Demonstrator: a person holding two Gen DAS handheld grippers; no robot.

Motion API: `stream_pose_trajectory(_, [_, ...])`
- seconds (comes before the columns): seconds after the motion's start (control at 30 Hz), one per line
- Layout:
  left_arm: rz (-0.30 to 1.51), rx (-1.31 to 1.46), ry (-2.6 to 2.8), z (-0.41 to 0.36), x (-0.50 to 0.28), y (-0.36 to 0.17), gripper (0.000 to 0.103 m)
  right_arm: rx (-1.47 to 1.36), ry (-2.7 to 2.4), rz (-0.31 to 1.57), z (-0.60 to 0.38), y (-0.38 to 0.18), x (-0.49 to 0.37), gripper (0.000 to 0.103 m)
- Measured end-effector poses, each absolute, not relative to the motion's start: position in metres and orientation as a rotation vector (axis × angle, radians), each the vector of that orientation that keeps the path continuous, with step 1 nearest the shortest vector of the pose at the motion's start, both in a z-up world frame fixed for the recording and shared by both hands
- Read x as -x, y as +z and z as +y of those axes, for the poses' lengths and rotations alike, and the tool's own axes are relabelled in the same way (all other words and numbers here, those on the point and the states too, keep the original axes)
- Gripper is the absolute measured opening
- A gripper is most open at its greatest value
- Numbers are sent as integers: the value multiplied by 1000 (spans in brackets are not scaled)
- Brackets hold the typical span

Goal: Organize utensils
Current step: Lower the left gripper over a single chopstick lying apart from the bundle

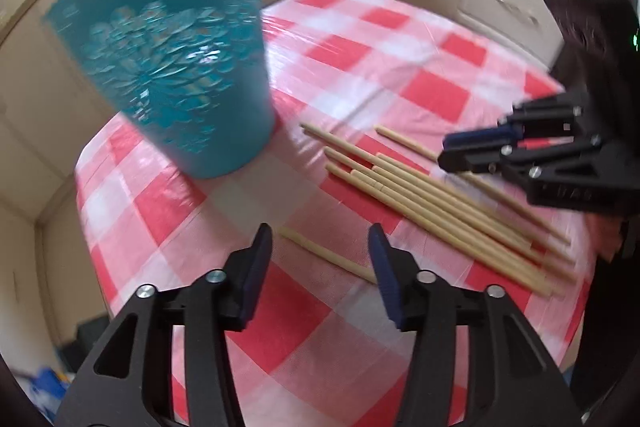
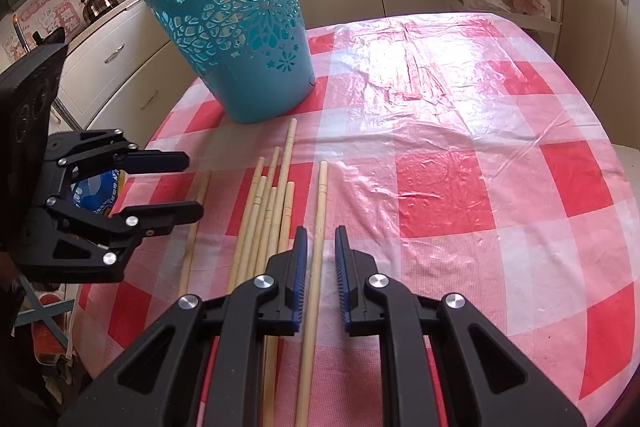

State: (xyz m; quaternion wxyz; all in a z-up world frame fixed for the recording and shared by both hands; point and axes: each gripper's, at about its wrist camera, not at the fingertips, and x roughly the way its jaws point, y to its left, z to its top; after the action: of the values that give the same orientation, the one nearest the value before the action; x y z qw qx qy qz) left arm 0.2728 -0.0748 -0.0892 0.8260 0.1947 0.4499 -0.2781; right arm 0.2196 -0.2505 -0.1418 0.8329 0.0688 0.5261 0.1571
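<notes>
Bamboo chopsticks (image 2: 276, 211), light, stiff and prone to rolling, are spread at lower centre on the checked worktop (image 2: 460, 155) below the basket (image 2: 240, 39), best pinched mid-shaft; the left hand-held gripper (image 1: 320, 247) is released, the right hand-held gripper (image 2: 321, 247) straddles one stick (image 2: 320, 211), ungripped.

obstacle: basket (image 2: 236, 39) far-left | free: tablecloth (image 2: 460, 155) right of chopsticks (image 2: 276, 211)

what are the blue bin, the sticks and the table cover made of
Blue bin: looks like moulded plastic with a matte finish, given the clean flower-shaped cutouts and even colour. Sticks: pale tan and slender with a dull surface, probably bamboo or wood. Table cover: red and white check, likely under a clear plastic film, judging by its glossy wrinkles and glare.
</notes>
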Motion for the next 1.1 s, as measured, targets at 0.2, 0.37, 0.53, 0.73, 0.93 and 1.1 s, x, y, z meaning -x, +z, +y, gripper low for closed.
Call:
stream_pose_trajectory(0.2, [993,-349,-488,-68,-266,-100,50,-146,333,1115,-251,-142,-219,15])
stream_pose_trajectory(0.37, [982,-388,-517,-80,-263,-108,46,-153,335,1117,-252,-142,-220,15])
stream_pose_trajectory(0.53, [949,-577,-650,-94,-256,-106,36,-156,336,1118,-252,-142,-220,15])
stream_pose_trajectory(0.73, [957,-748,-764,-94,-263,-101,33,-164,339,1118,-254,-142,-220,15])
stream_pose_trajectory(0.93, [1032,-519,-603,-68,-277,-91,55,-164,349,1116,-252,-141,-219,19])
stream_pose_trajectory(1.1, [1088,-362,-514,-62,-276,-99,55,-164,349,1116,-252,-141,-218,20])
